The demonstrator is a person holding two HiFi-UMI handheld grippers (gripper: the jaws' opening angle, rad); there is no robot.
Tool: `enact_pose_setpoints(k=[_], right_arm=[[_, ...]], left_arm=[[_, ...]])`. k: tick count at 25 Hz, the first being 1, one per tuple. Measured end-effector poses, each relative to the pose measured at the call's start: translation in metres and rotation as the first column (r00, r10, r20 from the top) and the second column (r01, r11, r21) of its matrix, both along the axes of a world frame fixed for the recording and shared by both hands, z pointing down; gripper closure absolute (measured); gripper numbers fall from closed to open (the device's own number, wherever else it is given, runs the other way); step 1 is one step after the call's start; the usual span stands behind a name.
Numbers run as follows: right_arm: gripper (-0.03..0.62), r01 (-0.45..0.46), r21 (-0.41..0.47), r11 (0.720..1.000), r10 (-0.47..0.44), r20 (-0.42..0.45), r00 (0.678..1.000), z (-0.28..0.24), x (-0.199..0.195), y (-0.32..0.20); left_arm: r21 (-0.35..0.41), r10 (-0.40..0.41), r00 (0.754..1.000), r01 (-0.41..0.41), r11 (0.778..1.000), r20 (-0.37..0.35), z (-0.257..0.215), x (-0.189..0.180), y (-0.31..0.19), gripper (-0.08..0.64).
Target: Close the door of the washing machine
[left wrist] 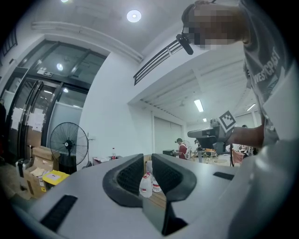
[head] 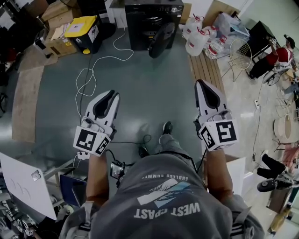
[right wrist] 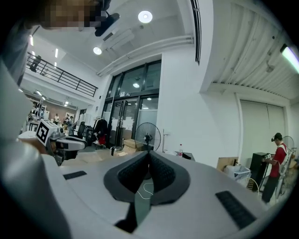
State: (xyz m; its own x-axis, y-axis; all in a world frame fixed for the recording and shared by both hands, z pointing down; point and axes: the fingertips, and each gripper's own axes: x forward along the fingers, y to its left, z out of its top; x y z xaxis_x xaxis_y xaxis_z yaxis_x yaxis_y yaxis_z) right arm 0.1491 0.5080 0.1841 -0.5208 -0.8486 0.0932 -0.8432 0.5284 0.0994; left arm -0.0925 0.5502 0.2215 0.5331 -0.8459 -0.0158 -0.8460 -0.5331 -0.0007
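Note:
The black washing machine (head: 152,21) stands on the grey floor at the far end, well ahead of both grippers. Its round door (head: 161,39) hangs open at the front right. My left gripper (head: 111,94) is held level at the left, shut, with nothing between its jaws. My right gripper (head: 201,84) is level at the right, also shut and empty. In the left gripper view the left gripper (left wrist: 147,158) points at white jugs (left wrist: 145,184). In the right gripper view the right gripper (right wrist: 148,154) points at a standing fan (right wrist: 147,135).
A white cable (head: 93,70) loops over the floor ahead of the left gripper. A yellow-lidded box (head: 81,28) and cardboard boxes (head: 56,14) sit far left. Water jugs (head: 198,39) rest on a wooden pallet (head: 205,70). A person in red (head: 280,56) sits far right.

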Motion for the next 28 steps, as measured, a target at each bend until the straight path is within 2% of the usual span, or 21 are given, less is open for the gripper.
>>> enact_pose_setpoints(k=[8, 19, 24, 28], right_arm=[[0.563, 0.025, -0.025, 0.999, -0.024, 0.049, 0.998, 0.016, 0.025, -0.082], [0.563, 0.12, -0.059, 0.991, -0.115, 0.079, 0.99, 0.037, 0.071, -0.209], [0.563, 0.139, -0.072, 0.988, -0.131, 0.102, 0.986, 0.043, 0.095, -0.253], [0.563, 0.119, -0.099, 0.988, -0.107, 0.115, 0.988, 0.05, 0.115, -0.276]], left_arm=[[-0.027, -0.055, 0.997, 0.056, 0.998, 0.047, 0.003, 0.017, -0.06, 0.492], [-0.062, -0.15, 0.985, 0.155, 0.986, 0.084, 0.014, 0.069, -0.158, 0.492], [-0.067, -0.161, 0.981, 0.169, 0.983, 0.111, 0.012, 0.097, -0.197, 0.492], [-0.071, -0.145, 0.98, 0.156, 0.985, 0.137, 0.013, 0.117, -0.219, 0.492]])
